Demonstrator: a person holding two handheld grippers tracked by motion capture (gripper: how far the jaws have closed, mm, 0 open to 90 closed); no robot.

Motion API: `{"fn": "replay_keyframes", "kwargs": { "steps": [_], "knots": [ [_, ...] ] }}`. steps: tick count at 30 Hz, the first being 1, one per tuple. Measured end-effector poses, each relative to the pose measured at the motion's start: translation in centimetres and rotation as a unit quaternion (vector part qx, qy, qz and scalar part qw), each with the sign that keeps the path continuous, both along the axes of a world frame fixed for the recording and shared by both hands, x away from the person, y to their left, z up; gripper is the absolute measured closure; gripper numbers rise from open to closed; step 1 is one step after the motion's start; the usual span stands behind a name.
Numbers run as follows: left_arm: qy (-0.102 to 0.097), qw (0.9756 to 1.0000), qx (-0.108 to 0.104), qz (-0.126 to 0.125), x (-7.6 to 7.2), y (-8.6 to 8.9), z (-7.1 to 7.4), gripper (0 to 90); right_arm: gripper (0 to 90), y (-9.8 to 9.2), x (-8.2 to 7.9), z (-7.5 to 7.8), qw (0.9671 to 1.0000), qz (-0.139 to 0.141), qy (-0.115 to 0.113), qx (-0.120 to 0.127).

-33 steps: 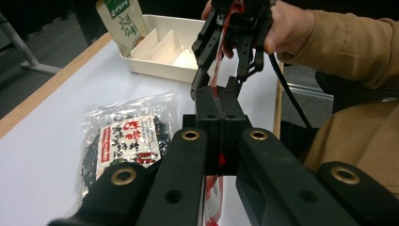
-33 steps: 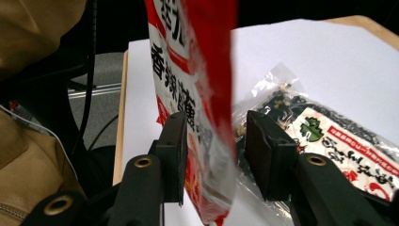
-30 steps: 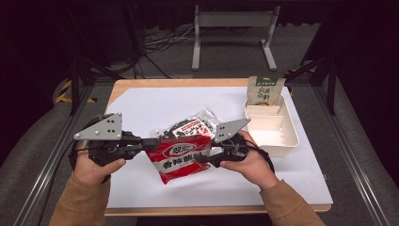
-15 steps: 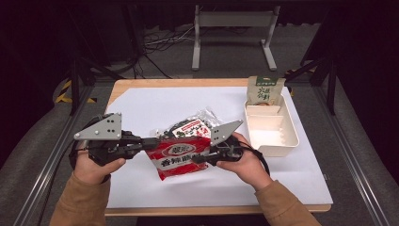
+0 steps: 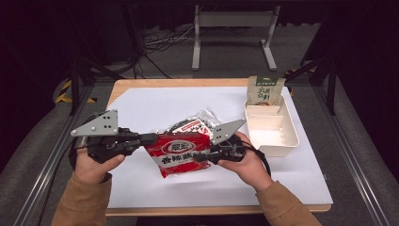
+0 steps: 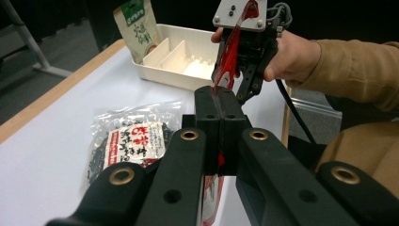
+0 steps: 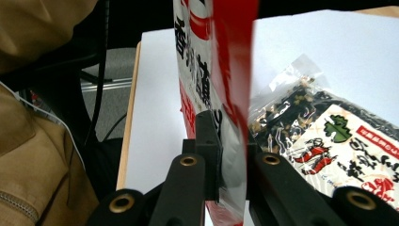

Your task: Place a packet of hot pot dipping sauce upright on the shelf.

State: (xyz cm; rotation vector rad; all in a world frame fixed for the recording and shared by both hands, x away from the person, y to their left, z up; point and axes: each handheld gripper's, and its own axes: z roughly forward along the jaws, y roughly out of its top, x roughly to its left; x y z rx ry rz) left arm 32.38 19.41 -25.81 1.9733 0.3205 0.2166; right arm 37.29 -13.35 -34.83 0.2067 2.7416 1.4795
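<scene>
A red snack packet (image 5: 181,153) hangs edge-on just above the white sheet, stretched between both grippers. My left gripper (image 5: 149,139) is shut on its left edge; in the left gripper view the jaws (image 6: 219,117) meet with the red film (image 6: 230,61) pinched between them. My right gripper (image 5: 203,155) has just been closing on the packet's right edge, and its pads now press the packet (image 7: 221,56) between them, so the right gripper (image 7: 228,150) is shut on it. A clear packet of dark snacks (image 5: 195,125) lies flat on the sheet just behind.
A white divided tray (image 5: 273,141) stands at the right of the table, with a green packet (image 5: 265,90) leaning upright at its far end. The tray (image 6: 179,61) and the dark packet (image 6: 129,141) lie beyond the left jaws. The table's wooden edge (image 5: 211,209) runs close to the person.
The right gripper's jaws have closed onto the red packet's right edge, and the right hand has shifted slightly left. The left gripper keeps its hold in the same place.
</scene>
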Motion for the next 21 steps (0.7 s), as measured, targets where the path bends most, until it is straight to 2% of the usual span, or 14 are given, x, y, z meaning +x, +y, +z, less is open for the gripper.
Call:
{"fn": "replay_keyframes", "kwargs": {
  "steps": [2,6,10,17,21],
  "knots": [
    [0.000,1.0000,-0.002,-0.001,0.0,0.0,0.0,90.0,86.1,-0.1,0.0,0.1,1.0000,-0.001,0.000,0.003],
    [0.003,0.9999,-0.014,0.002,0.2,0.1,-0.2,87.3,86.4,-0.6,0.2,0.3,0.9998,-0.002,0.014,0.013],
    [0.009,0.9992,-0.036,0.013,0.6,0.5,-0.3,76.1,86.6,-1.0,0.3,0.7,0.9996,-0.003,0.018,0.020],
    [0.008,0.9990,-0.037,0.025,0.8,0.8,-0.6,49.7,86.6,-2.5,0.4,1.5,0.9995,-0.015,0.011,0.024],
    [0.011,0.9988,-0.032,0.035,1.1,1.2,-1.0,45.6,86.6,-3.9,0.5,2.2,0.9992,-0.030,0.007,0.026]
  ]
}}
